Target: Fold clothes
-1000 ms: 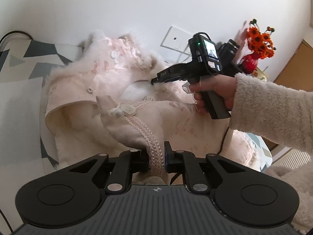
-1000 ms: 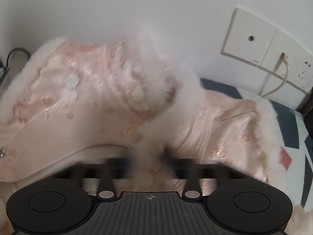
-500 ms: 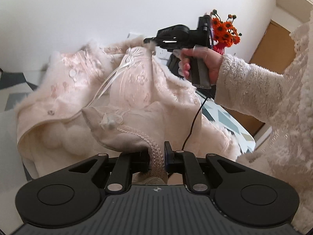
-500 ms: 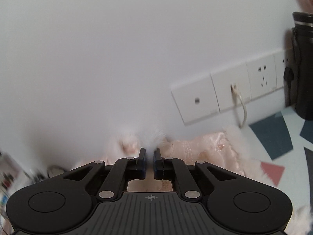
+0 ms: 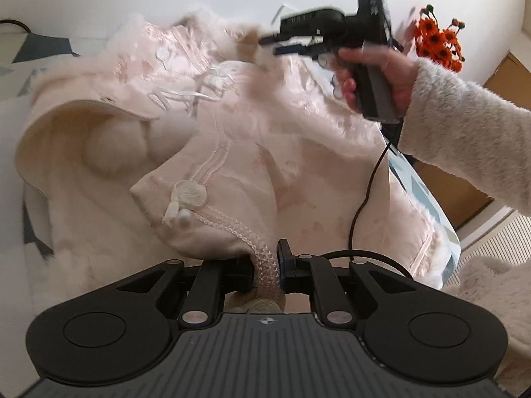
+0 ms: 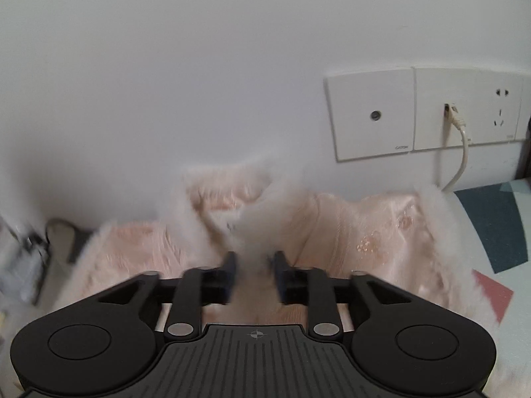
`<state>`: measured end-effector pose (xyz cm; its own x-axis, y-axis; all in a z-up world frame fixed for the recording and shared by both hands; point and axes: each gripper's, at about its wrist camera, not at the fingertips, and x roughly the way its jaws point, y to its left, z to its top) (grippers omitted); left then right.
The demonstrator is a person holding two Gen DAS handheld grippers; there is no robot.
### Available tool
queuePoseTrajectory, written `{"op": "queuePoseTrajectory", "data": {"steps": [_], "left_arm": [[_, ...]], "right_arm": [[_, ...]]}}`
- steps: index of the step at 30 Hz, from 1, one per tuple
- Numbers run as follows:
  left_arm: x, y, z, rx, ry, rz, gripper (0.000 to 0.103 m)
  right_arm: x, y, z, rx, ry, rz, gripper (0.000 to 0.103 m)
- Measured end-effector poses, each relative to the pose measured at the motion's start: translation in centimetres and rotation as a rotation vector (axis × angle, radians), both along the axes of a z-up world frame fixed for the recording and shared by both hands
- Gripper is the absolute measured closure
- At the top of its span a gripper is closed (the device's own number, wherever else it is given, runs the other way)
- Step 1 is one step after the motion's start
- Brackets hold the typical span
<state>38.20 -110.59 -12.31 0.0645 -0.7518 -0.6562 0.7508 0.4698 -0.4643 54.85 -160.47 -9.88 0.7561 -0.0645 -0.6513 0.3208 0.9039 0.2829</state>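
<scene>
At the far left a cable (image 5: 13, 25) lies by the wall, clear of our work. The pink coat (image 5: 298, 152) is spread across the patterned desk (image 5: 49, 46), its fur trim toward the wall, so we have a flat base to fold on. Our left gripper (image 5: 267, 265) sits at the near edge, jaws pinching the beaded trim (image 5: 262, 252) of the front panel; we judge this keeps that flap lifted and ready to lay over the body. Further right, our right gripper (image 6: 254, 275) hovers over the collar, its jaws opening with a tuft of fur between them but not pressed, likely to drop that part in place. Far right, orange flowers (image 5: 438, 43) stand beyond the coat.
</scene>
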Motion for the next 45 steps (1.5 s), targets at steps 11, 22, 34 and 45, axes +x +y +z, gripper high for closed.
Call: {"op": "queuePoseTrajectory", "data": {"steps": [11,22,34,45], "left_arm": [[-0.3,0.0,-1.2,0.003,0.027,-0.014,0.089],[-0.3,0.5,-2.0,-0.026,0.043,0.013,0.089],[0.1,1.3,-2.6,-0.049,0.077,0.031,0.089],[1.0,1.8,-2.3,-0.003,0.054,0.088,0.089]], "right_arm": [[-1.5,12.4,-1.3,0.171,0.126,0.459,0.056],[-0.5,20.0,-3.3,0.148,0.232,0.551,0.037],[0.0,23.3,-4.7,-0.037,0.220,0.573,0.076],[-6.8,13.0,2.6,0.199,-0.082,0.458,0.082]]}}
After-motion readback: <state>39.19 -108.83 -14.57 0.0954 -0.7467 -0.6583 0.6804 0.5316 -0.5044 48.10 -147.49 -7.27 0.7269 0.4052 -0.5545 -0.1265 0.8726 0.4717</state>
